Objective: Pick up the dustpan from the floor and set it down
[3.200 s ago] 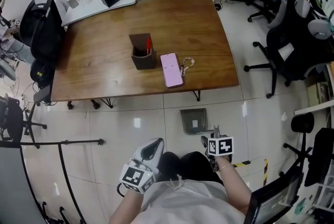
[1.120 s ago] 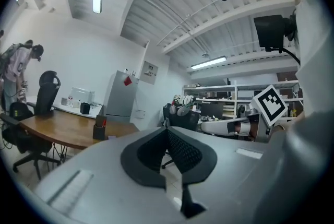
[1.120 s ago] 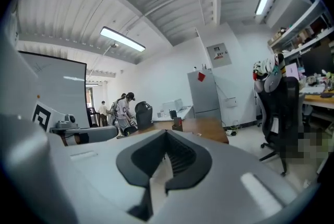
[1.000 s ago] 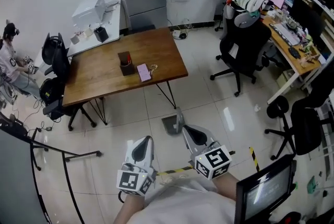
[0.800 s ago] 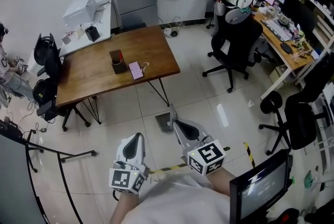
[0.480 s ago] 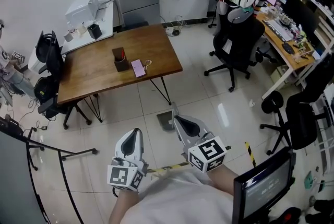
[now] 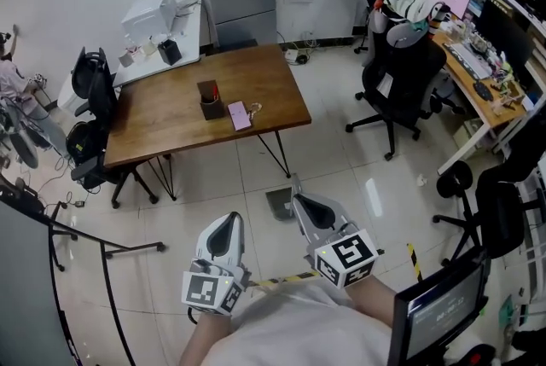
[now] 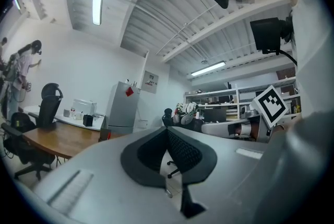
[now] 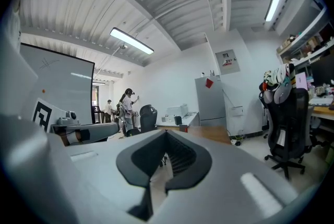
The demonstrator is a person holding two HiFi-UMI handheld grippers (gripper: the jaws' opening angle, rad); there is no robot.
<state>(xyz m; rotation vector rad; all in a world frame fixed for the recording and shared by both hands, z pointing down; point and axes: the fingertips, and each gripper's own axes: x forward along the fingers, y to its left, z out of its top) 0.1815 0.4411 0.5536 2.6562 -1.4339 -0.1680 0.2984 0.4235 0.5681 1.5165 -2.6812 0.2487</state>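
The grey dustpan (image 7: 276, 206) lies flat on the tiled floor, just in front of the wooden table's near right leg. In the head view my right gripper (image 7: 295, 184) is held level at waist height. Its thin tips overlap the dustpan's right edge in the picture, but it stands well above the dustpan. Its jaws are shut with nothing between them (image 9: 166, 134). My left gripper (image 7: 232, 220) hangs to the left of it, also level and shut on nothing (image 8: 167, 130). Neither gripper view shows the dustpan.
A wooden table (image 7: 162, 121) carries a brown pen holder (image 7: 209, 102) and a pink phone (image 7: 238, 115). Black office chairs (image 7: 401, 87) stand at the right and another chair (image 7: 92, 87) at the left. A stand's legs (image 7: 111, 249) cross the floor at the left. A monitor (image 7: 444, 313) is close at the lower right.
The head view has risen from a crouch close over the dustpan to standing height. The dustpan stays at the same floor spot. Over the last second both grippers keep their pose.
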